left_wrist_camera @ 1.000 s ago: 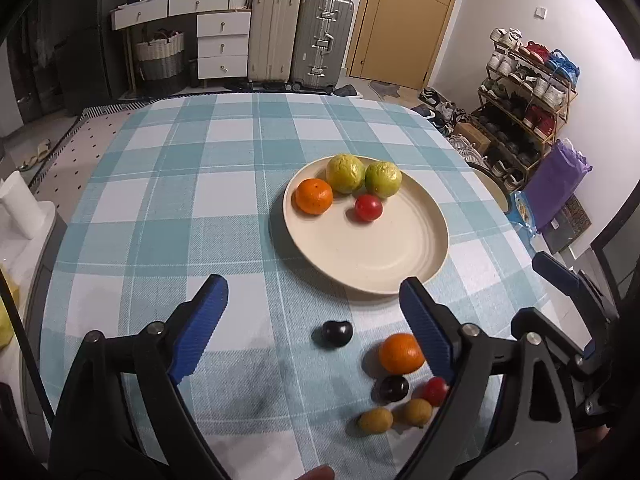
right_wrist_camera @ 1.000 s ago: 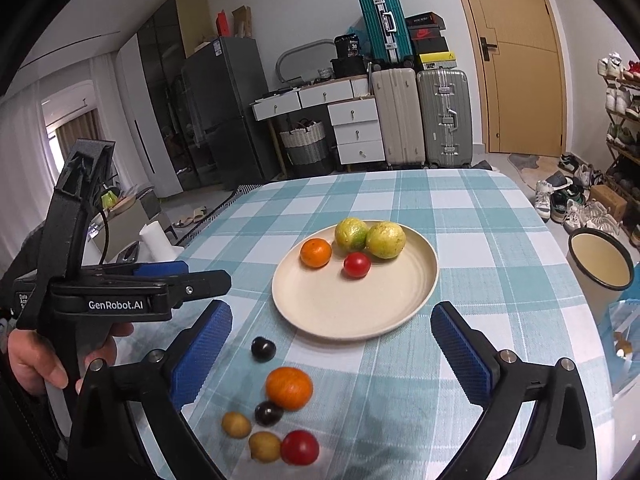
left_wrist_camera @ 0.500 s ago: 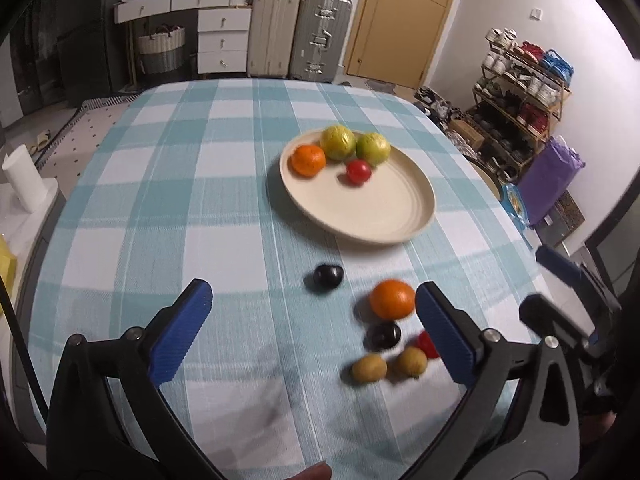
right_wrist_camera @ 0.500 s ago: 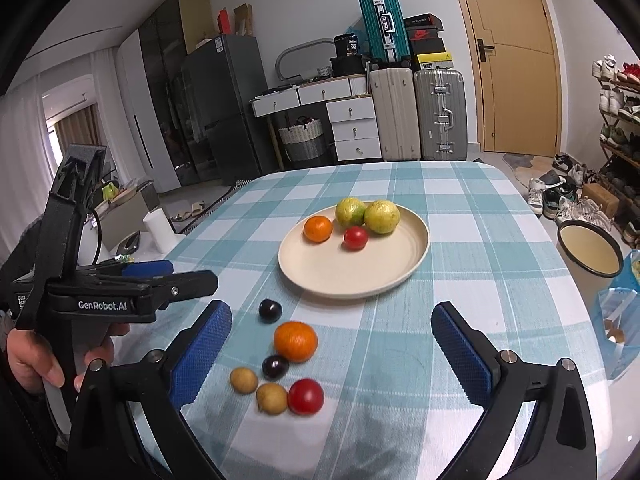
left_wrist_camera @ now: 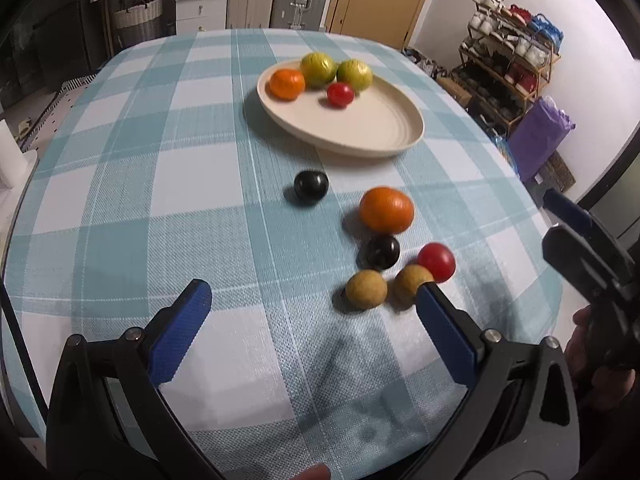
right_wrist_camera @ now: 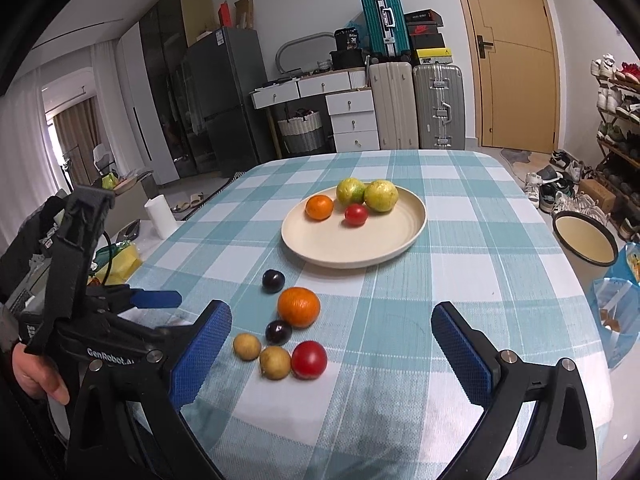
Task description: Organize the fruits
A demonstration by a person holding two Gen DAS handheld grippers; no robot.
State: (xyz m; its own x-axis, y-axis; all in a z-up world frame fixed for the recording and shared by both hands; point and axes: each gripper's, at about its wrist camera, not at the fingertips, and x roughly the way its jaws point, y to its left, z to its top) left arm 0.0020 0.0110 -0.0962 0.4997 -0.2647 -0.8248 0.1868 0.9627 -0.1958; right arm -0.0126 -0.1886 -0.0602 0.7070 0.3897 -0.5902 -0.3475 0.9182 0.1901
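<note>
Fingers of the left gripper [left_wrist_camera: 312, 316] have just been opening and now stand wide apart, with nothing between them but checked cloth. Just past its right finger [left_wrist_camera: 446, 332] lie two small tan fruits [left_wrist_camera: 366, 289], side by side, and a red tomato [left_wrist_camera: 437, 261] touches the one nearer that finger. A dark plum [left_wrist_camera: 383, 252] sits just beyond them, and a big orange [left_wrist_camera: 386, 209] is a little farther on. Another dark plum [left_wrist_camera: 311, 185] lies alone, straight ahead of the gap between the fingers.

Far ahead is a cream plate [left_wrist_camera: 368, 132]. On it are a small orange [left_wrist_camera: 287, 83], two green-yellow fruits [left_wrist_camera: 318, 69] and a small red tomato [left_wrist_camera: 340, 93].

The right gripper [right_wrist_camera: 330, 350] also has its fingers spread wide and holds nothing. The loose fruits lie just ahead of its left finger [right_wrist_camera: 200, 354]. All of it rests on a worktop [right_wrist_camera: 460, 264] with a blue and white cloth. A hand [right_wrist_camera: 38, 376] holds the left gripper at the side.
</note>
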